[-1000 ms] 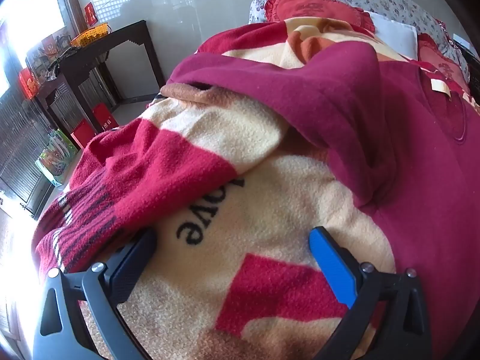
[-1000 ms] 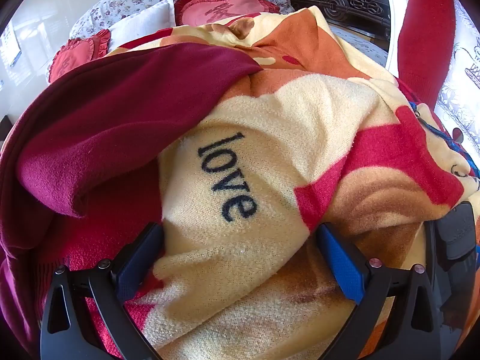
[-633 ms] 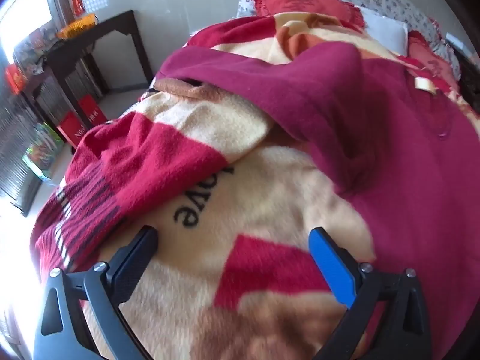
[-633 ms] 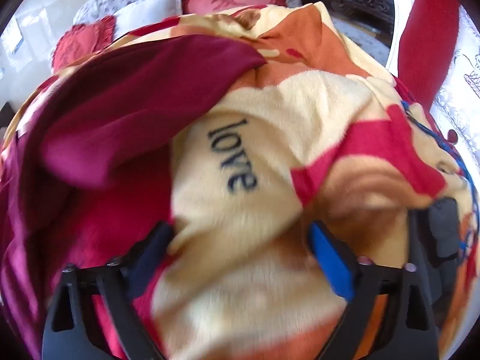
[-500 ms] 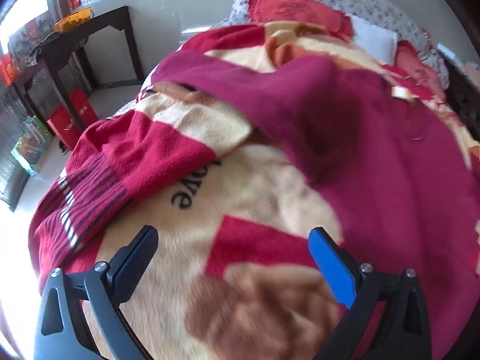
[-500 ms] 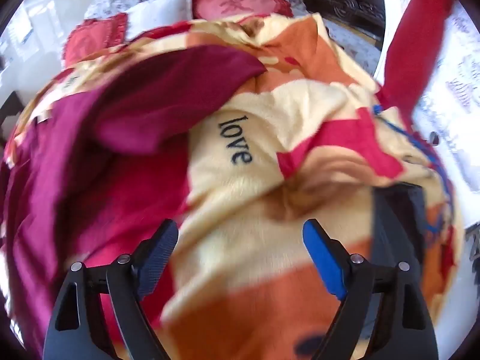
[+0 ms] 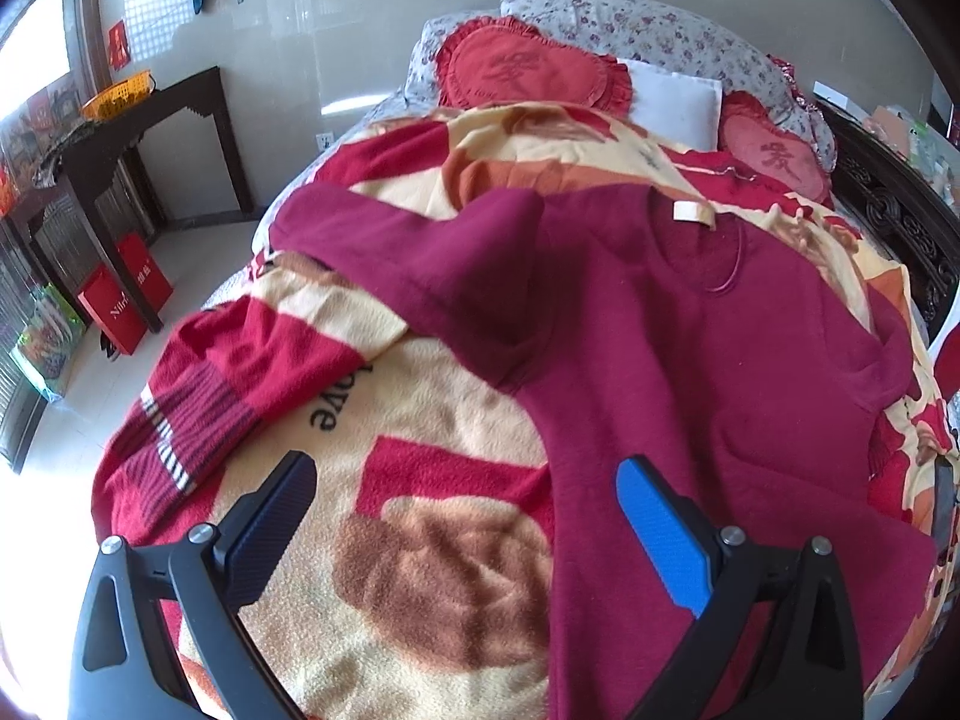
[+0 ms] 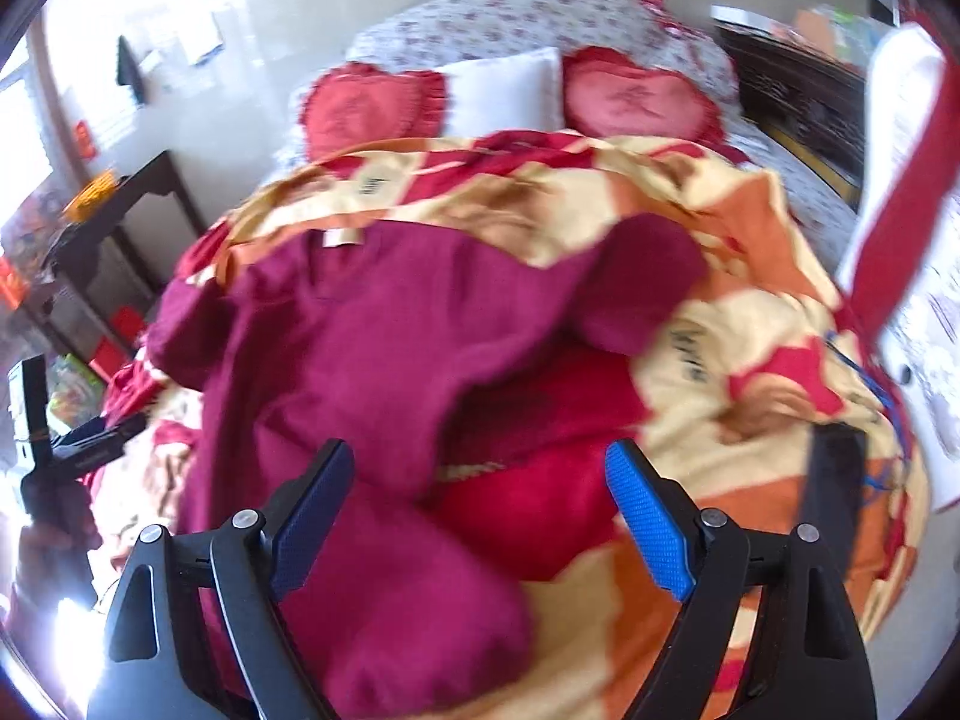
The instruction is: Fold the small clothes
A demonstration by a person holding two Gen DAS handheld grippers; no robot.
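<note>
Maroon top point(image 7: 738, 360) lay spread, neck label point(image 7: 692, 212) up, on the blanket point(image 7: 420, 510) covering the bed. Its long axis ran from the collar, toward the pillows point(image 7: 534, 75), down to the hem nearest the jaws. One sleeve point(image 7: 408, 240) stretched sideways from the top toward the dark desk point(image 7: 180, 90); the other sleeve point(image 8: 636, 276), blurred in the right wrist view, extended off the top's opposite side. A striped red garment point(image 7: 198, 408) lay beside the top on the desk side. Left gripper point(image 7: 468, 516) hovered above the hem, jaws wide apart and holding nothing, one jaw over the top and the other over bare blanket. Right gripper point(image 8: 480, 510) likewise stood with jaws parted and empty over the top's lower body. Both appeared about equally near the hem; the outstretched sleeve lay on the left gripper's side, likely the first fold. An orange basket point(image 7: 117, 96) sat on the desk, contents not discernible.
</note>
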